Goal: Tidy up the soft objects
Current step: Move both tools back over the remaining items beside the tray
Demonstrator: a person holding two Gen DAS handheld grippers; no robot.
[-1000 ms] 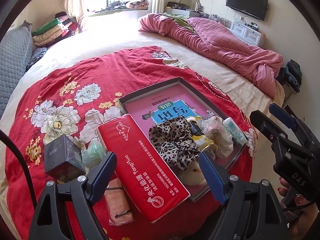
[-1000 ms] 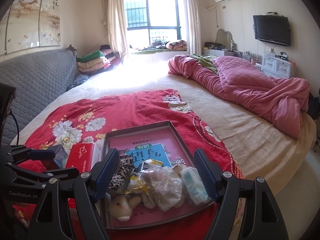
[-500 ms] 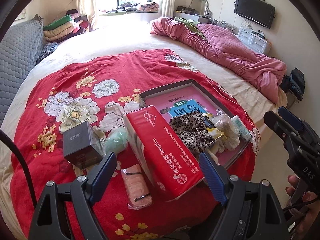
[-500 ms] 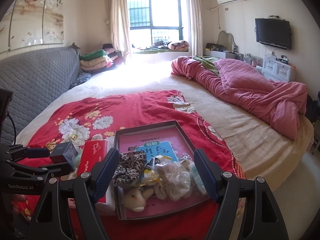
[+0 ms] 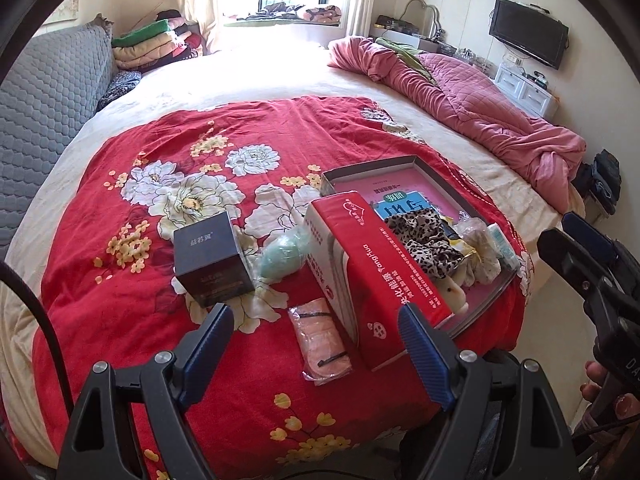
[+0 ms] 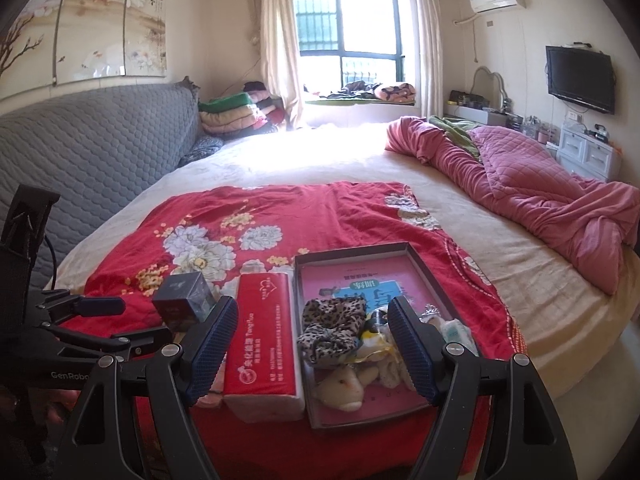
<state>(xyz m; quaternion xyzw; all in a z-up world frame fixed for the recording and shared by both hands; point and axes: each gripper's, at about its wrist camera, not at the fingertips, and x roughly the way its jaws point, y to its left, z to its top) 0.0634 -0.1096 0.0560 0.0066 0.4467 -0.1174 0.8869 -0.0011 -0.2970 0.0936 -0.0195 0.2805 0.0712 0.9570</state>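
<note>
A: How do the two tools stand?
B: The left gripper and the right gripper both are wide, holding nothing.
A: And the soft things?
B: The leopard scrunchie and plush toy lie in the tray. At nine o'clock beside it stands the red tissue pack; at eleven o'clock, farther, the dark box.

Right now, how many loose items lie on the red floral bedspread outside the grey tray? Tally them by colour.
Red, tissue pack: 1
Dark navy, square box: 1
Mint green, soft round puff: 1
Pink, flat pouch with hairpins: 1
Total: 4
</note>
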